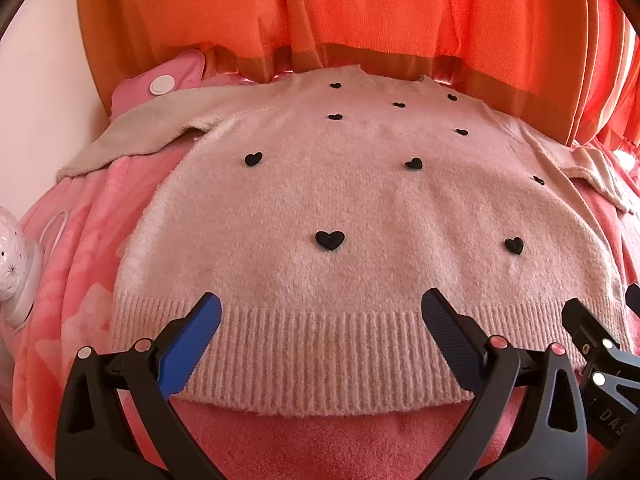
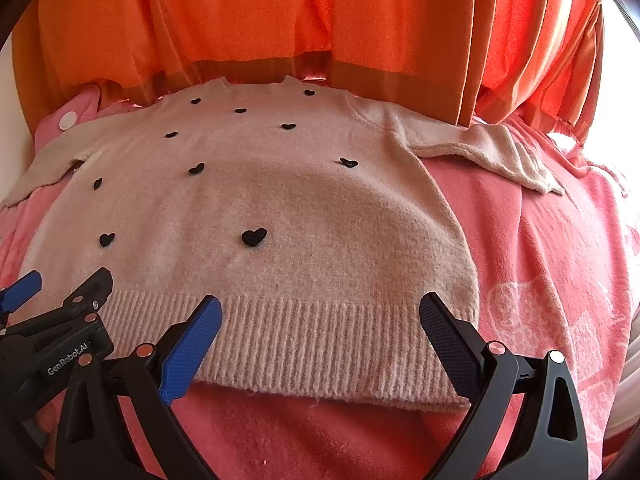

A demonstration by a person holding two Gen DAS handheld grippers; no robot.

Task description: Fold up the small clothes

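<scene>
Pink sweater [image 1: 360,216] lies flat, face up, on the pink blanket [image 1: 80,208]. My left gripper [image 1: 320,312] and right gripper [image 2: 320,312] hover over its ribbed hem [image 2: 320,344], jaws spread wide, holding nothing.

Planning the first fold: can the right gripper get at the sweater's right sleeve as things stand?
Probably yes. The right gripper is open over the hem, and the right sleeve lies flat on the pink blanket with nothing on it or between.

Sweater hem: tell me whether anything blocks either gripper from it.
Nothing visible does. The left gripper and right gripper are both open just above the ribbed hem of the sweater, spread flat on the pink blanket.
</scene>
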